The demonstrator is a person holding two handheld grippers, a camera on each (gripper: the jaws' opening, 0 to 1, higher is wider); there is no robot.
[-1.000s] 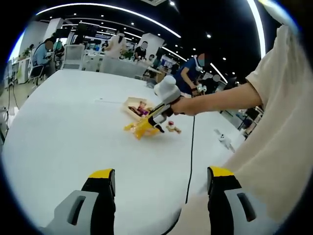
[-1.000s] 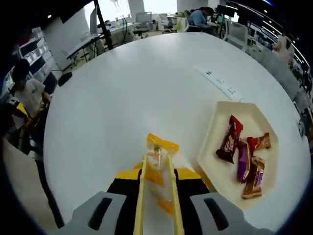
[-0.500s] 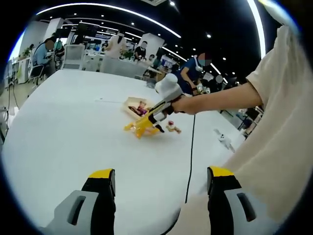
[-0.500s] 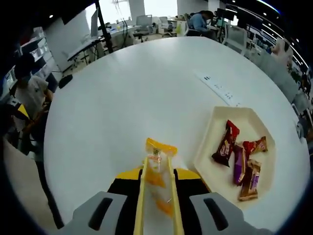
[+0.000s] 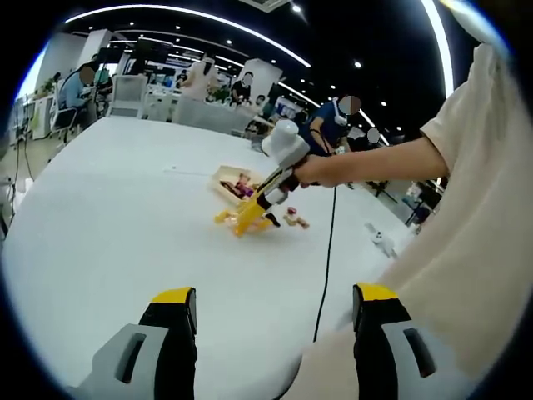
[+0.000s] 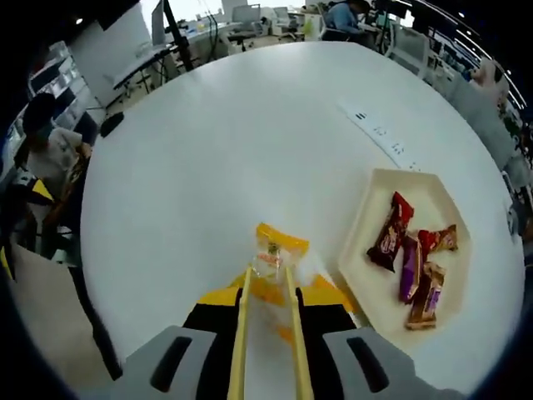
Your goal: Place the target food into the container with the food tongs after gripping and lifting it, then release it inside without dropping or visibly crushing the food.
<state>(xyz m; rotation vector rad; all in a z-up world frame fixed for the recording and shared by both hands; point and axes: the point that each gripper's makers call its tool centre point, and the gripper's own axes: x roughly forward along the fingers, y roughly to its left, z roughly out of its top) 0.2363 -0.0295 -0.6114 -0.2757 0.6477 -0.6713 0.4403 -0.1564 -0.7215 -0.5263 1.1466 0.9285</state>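
In the left gripper view, the left gripper (image 5: pixel 271 321) rises from six o'clock with its two grey, yellow-tipped jaws set wide apart and nothing between them, hanging over the round white table (image 5: pixel 108 225). Toward the centre of that view the right gripper (image 5: pixel 265 200) shows, carried in a person's hand (image 5: pixel 310 171) that reaches in from three o'clock on a bare forearm below a cream short sleeve (image 5: pixel 483 125). It clamps the pale yellow plastic food tongs (image 5: pixel 246 215), whose tips point down to the table at about seven o'clock from the hand. Just beyond, at eleven o'clock from the tongs, lies the cream hexagonal tray (image 5: pixel 223 175) with dark wrappers in it, and a small wrapped snack (image 5: pixel 293 218) sits on the table just right of the tongs. A black cable (image 5: pixel 326 250) runs down the table toward five o'clock.

In the right gripper view, the right gripper (image 6: pixel 268 333) comes up from six o'clock, its jaws closed against the two arms of the tongs (image 6: pixel 266 333). The tong tips pinch a clear packet with orange-yellow ends (image 6: pixel 275 254), near the centre of the view; whether it touches the table (image 6: pixel 208 150) I cannot tell. At three o'clock from the packet, just beside it but apart, the tray (image 6: pixel 366 208) holds several red, purple and brown wrapped bars (image 6: pixel 412 262).
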